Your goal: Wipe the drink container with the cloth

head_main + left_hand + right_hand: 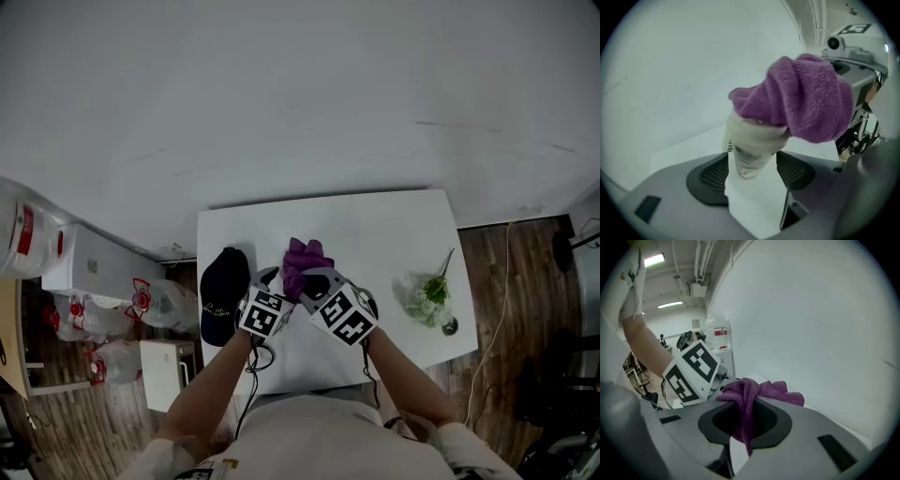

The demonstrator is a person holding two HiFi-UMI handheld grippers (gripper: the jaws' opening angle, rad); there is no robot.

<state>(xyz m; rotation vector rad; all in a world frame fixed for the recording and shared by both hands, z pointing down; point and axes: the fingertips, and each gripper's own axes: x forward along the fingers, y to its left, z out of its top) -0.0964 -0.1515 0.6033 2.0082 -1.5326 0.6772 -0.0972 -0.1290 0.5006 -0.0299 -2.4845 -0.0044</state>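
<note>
A pale translucent drink container [751,152] with a whitish band near its top stands upright between my left gripper's [752,174] jaws, whose mesh pads close on its lower sides. A purple cloth [806,103] lies bunched over the container's top. My right gripper [745,420] is shut on that cloth [751,399], which hangs down between its pads. In the head view both grippers, left [274,279] and right [314,281], meet over the middle of the white table [375,234] under the cloth [305,258]; the container is hidden there.
A black cap [225,295] lies on the table just left of my left gripper. A wrapped bunch of white flowers [427,300] lies near the table's right edge. Plastic bags [159,305] and a white box sit on the floor to the left.
</note>
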